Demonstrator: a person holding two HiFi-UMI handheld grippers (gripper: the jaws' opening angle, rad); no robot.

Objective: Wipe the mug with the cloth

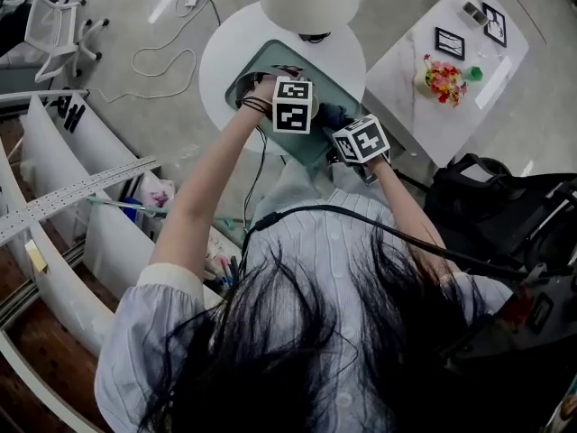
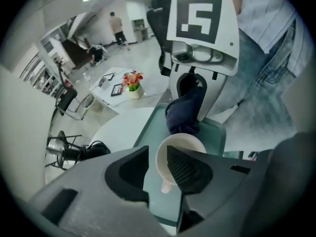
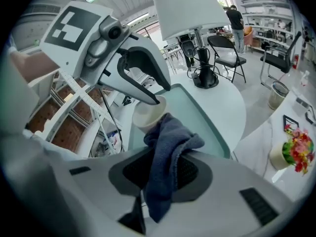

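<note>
Left gripper (image 2: 158,169) pinches mug (image 2: 183,143) by its wall, one jaw inside, over tray (image 3: 197,112). Right gripper (image 3: 160,174) is clamped on cloth (image 3: 165,147), which touches the mug's rim. Wiping looks barely begun; most of the mug is left.

No words, numbers or brands are legible; only black-and-white square code markers (image 2: 200,15) show, on the white plastic cube (image 1: 294,105) of the left gripper (image 2: 157,157) and the matching cube (image 1: 361,140) of the right gripper (image 3: 163,174).
</note>
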